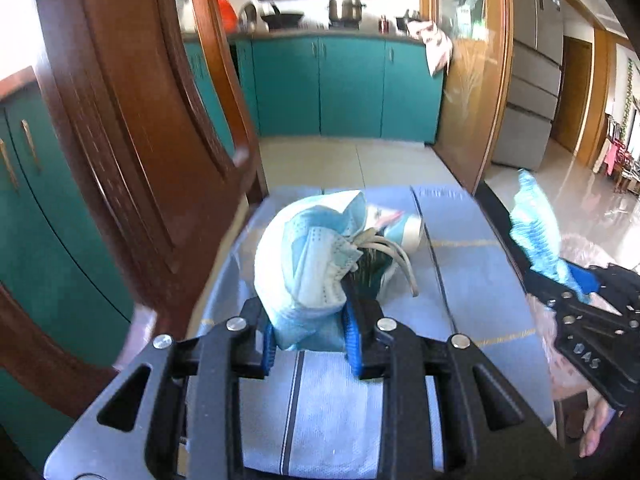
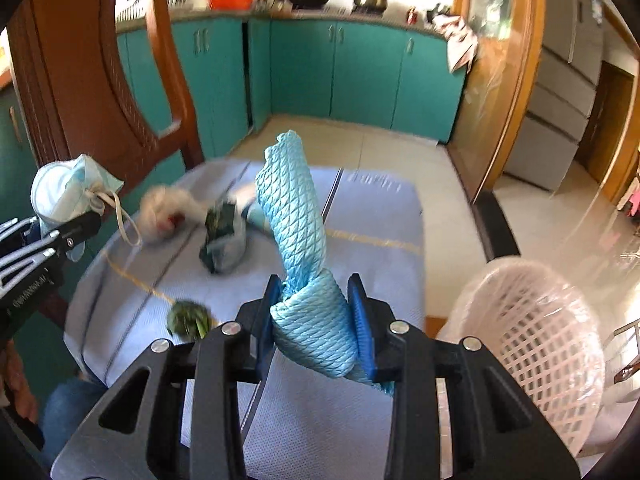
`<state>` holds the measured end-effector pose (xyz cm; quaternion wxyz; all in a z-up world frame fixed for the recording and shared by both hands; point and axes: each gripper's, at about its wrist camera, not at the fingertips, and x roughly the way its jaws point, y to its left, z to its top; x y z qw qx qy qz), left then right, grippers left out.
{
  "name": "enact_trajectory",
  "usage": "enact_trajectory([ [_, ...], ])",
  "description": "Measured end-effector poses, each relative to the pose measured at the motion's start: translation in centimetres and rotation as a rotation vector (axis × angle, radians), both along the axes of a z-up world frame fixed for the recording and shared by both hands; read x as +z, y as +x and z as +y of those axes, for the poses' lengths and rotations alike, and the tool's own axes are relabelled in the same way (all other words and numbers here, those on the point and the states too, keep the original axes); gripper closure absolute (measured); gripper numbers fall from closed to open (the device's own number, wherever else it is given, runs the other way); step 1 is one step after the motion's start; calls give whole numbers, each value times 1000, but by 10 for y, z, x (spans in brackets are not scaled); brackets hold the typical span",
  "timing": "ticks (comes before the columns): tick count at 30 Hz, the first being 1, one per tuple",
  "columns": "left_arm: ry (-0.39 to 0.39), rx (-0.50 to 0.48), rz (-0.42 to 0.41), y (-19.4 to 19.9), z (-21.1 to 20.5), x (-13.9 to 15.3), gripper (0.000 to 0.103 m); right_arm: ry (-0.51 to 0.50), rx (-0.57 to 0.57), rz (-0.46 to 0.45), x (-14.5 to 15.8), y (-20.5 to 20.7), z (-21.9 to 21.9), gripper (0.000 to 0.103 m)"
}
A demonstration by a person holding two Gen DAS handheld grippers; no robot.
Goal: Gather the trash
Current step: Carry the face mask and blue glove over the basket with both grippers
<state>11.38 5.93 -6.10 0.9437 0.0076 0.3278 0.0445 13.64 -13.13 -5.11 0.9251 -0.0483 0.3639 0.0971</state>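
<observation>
My left gripper [image 1: 310,336] is shut on a crumpled light-blue face mask [image 1: 308,264] and holds it above the table; the mask also shows at the left of the right wrist view [image 2: 68,192]. My right gripper [image 2: 318,328] is shut on a knotted blue quilted cloth [image 2: 298,232], held upright above the table; it shows at the right of the left wrist view [image 1: 536,220]. On the table lie a dark green wrapper [image 2: 222,236], a fluffy white wad [image 2: 164,212] and a green leafy scrap [image 2: 188,320].
A white plastic mesh basket lined with a clear bag [image 2: 532,344] stands at the table's right side. The table carries a pale blue cloth [image 2: 372,216]. A brown wooden chair back [image 1: 132,128] rises at the left. Teal kitchen cabinets [image 1: 340,84] stand behind.
</observation>
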Motion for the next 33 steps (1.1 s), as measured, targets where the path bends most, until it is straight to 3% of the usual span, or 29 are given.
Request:
enact_trajectory([
  [9, -10, -8, -73, -17, -16, 31, 75, 31, -25, -95, 42, -24, -13, 69],
  [33, -9, -29, -90, -33, -17, 41, 75, 39, -40, -130, 54, -52, -13, 69],
])
